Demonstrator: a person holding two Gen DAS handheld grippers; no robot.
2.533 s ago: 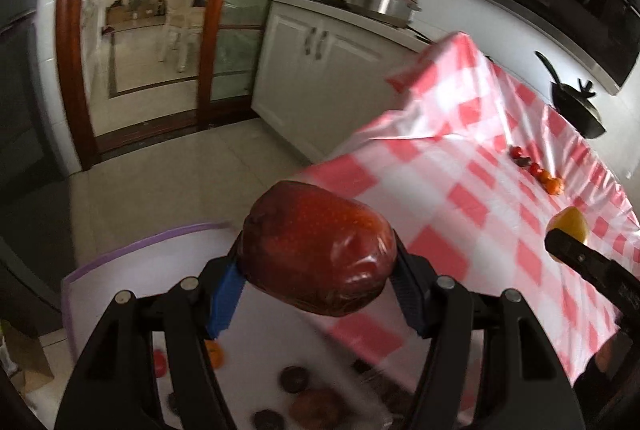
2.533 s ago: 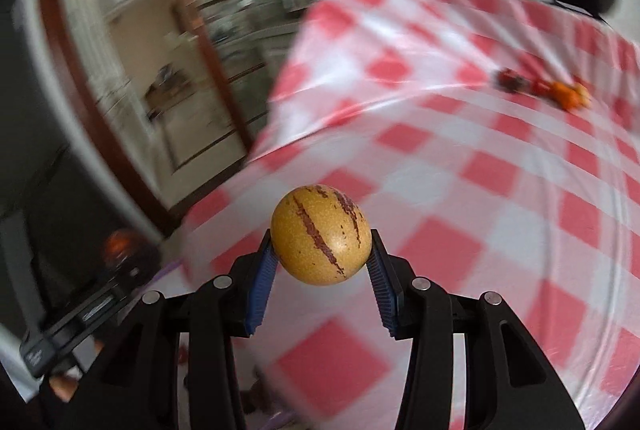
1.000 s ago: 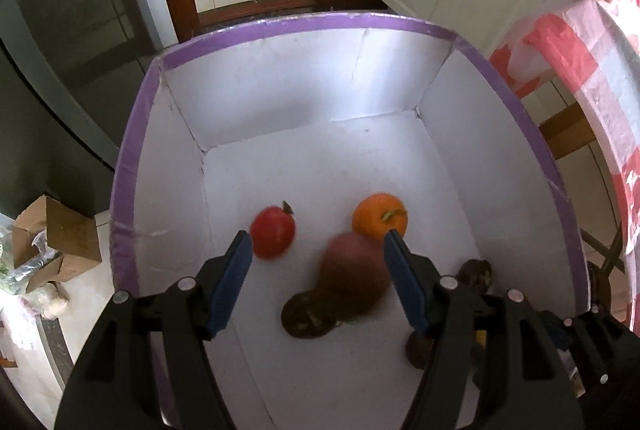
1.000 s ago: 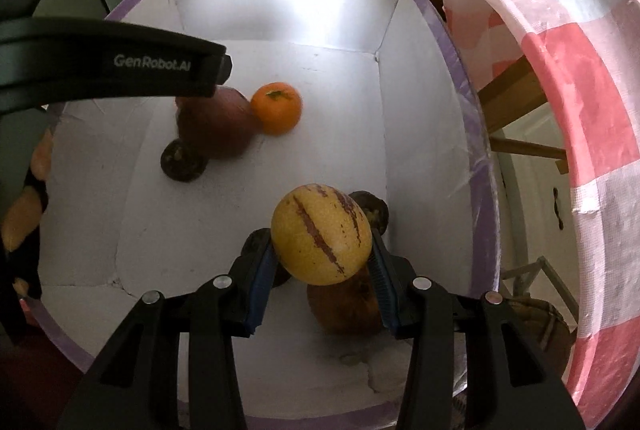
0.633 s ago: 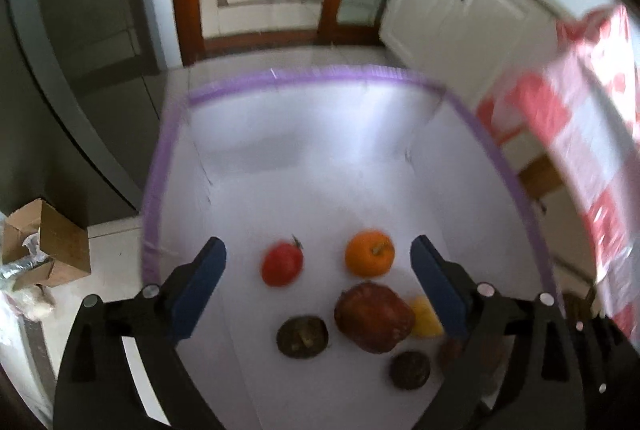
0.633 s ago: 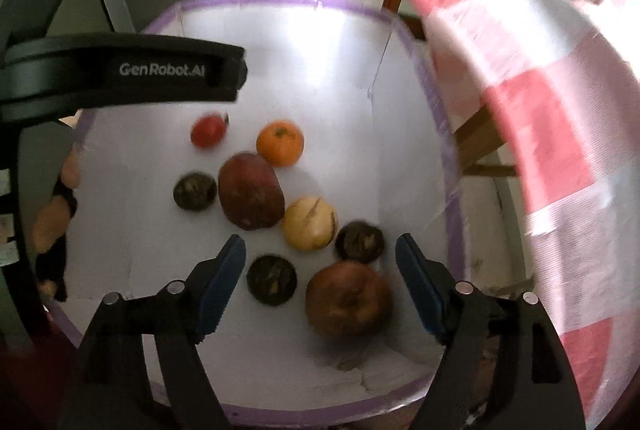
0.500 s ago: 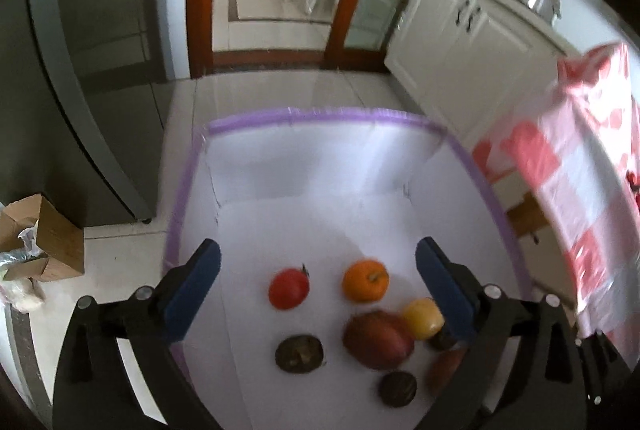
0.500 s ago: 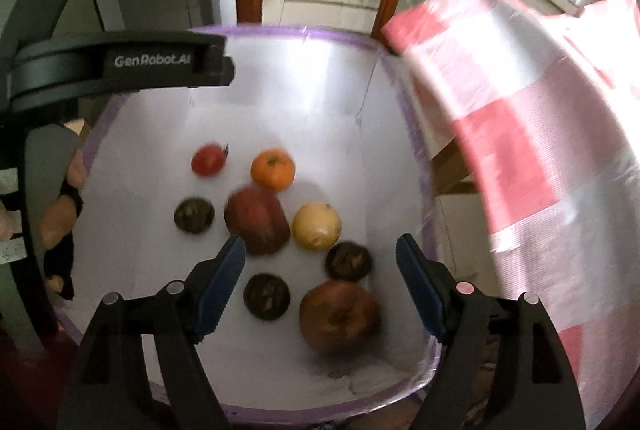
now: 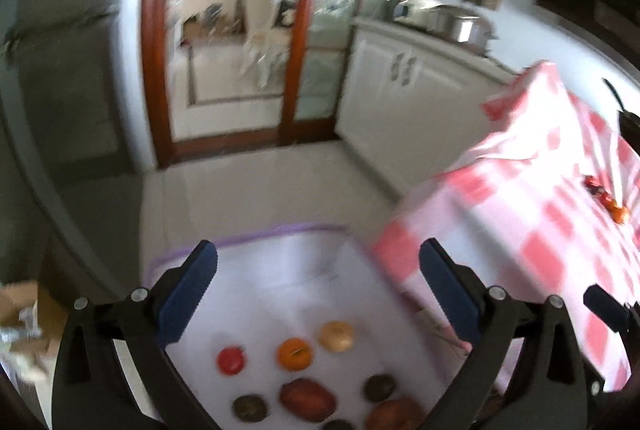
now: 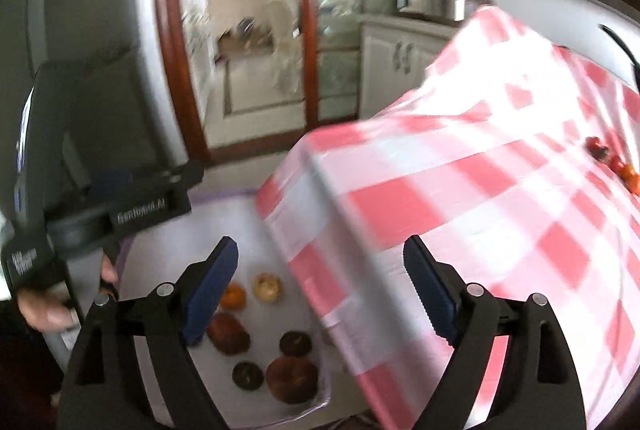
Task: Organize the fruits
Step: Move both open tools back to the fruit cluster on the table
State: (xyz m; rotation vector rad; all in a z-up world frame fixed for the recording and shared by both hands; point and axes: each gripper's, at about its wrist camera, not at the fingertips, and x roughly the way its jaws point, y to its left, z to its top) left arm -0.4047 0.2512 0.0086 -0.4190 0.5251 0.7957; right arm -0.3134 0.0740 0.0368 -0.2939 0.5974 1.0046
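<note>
A white box with a purple rim (image 9: 280, 230) stands on the floor beside the table; its rim also shows in the right wrist view (image 10: 224, 198). Several fruits lie in it: a red tomato (image 9: 231, 359), an orange (image 9: 295, 354), a yellow melon (image 9: 337, 336), a dark red mango (image 9: 306, 395) and dark round fruits (image 9: 250, 408). My left gripper (image 9: 318, 286) is open and empty above the box. My right gripper (image 10: 320, 282) is open and empty over the table corner. Small red and orange fruits (image 10: 618, 166) lie on the table at the far right.
The table wears a red-and-white checked cloth (image 10: 480, 190). The left gripper's body (image 10: 120, 210) and a hand show at the left of the right wrist view. White cabinets (image 9: 400, 90) and a glass door (image 9: 240, 50) stand behind. A cardboard box (image 9: 20, 310) lies at the left.
Both grippers let go of their fruits, the mango and the yellow melon, into the box. Both have since risen and tilted up toward the table.
</note>
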